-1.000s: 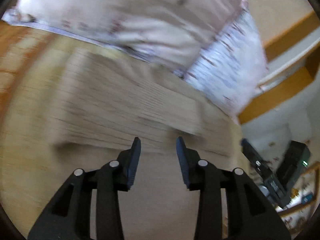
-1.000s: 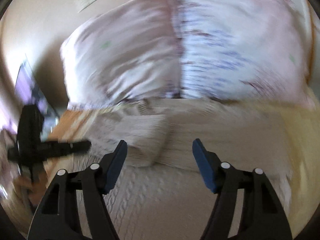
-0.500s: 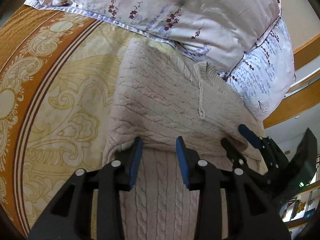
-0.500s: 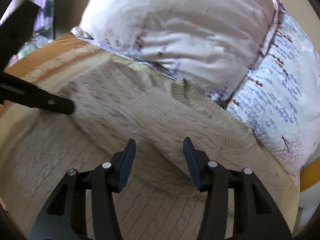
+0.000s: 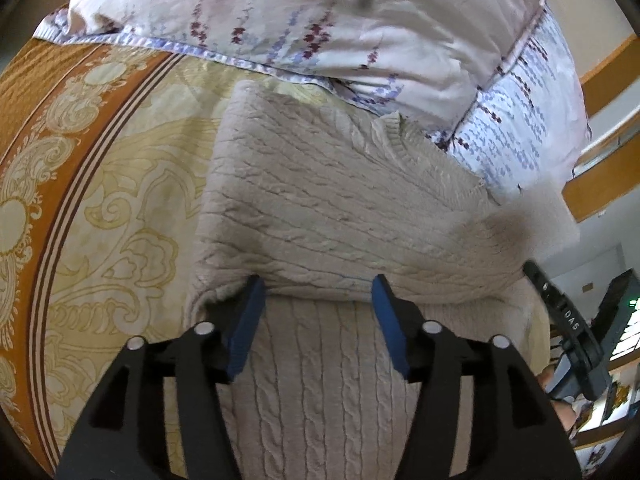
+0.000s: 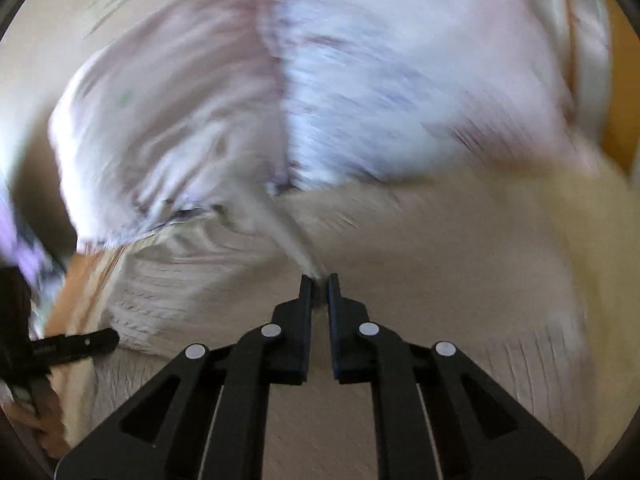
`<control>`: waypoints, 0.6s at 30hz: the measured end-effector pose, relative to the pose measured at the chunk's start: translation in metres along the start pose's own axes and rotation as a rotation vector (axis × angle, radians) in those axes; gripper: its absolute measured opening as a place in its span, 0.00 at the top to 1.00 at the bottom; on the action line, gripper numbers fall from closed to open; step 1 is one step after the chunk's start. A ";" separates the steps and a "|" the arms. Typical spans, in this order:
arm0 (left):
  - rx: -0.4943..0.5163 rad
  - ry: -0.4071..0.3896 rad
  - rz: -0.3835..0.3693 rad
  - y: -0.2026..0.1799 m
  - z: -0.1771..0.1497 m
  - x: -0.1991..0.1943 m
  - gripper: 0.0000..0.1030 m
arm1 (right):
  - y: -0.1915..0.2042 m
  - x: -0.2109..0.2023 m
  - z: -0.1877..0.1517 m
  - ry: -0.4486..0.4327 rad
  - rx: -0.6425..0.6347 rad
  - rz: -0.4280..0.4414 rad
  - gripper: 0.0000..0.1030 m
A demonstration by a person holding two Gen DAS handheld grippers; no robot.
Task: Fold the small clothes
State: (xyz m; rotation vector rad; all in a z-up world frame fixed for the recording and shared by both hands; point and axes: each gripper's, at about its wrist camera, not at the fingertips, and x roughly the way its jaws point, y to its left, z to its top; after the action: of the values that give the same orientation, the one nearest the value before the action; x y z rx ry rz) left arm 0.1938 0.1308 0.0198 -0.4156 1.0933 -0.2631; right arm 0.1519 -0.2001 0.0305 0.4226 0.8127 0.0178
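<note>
Since half a second ago our left gripper [image 5: 316,292] has spread its jaws from a narrow gap to a wide one, and our right gripper [image 6: 319,280] has gone from open to pinched almost together. In the left view the sweater [image 5: 328,200] fills the middle of the frame, cream and cable-knit, with a folded part lying across the lower part; that fold's edge runs just past the blue pads [image 5: 246,320] at lower centre. The left jaws stand wide apart and hold nothing, their tips right at the fold edge. The sweater lies on a bedspread [image 5: 92,184] with an orange and yellow scroll pattern at the left of the frame. A floral pillow [image 5: 320,20] sits across the top, touching the sweater's far edge, with a second, blue-patterned pillow [image 5: 528,92] at upper right. The right view is heavily blurred. There our right jaws are nearly closed on a thin ridge of the sweater [image 6: 296,240] at centre frame. The left gripper's [image 6: 76,344] finger pokes in at the lower left edge. The pillows [image 6: 320,80] smear across the top.
</note>
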 end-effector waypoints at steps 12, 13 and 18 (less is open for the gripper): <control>0.033 0.001 -0.027 -0.002 -0.012 -0.013 0.38 | -0.120 -0.001 0.015 0.120 0.471 0.196 0.52; 0.032 0.000 -0.025 -0.001 -0.011 -0.014 0.38 | -0.122 0.005 0.017 0.135 0.483 0.204 0.52; 0.023 0.010 -0.012 0.002 -0.010 -0.013 0.38 | -0.126 0.036 0.025 0.214 0.488 0.204 0.60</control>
State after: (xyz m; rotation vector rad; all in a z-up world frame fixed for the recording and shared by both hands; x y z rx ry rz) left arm 0.1789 0.1358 0.0254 -0.4007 1.0972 -0.2882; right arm 0.1760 -0.3188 -0.0262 0.9767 0.9825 0.0560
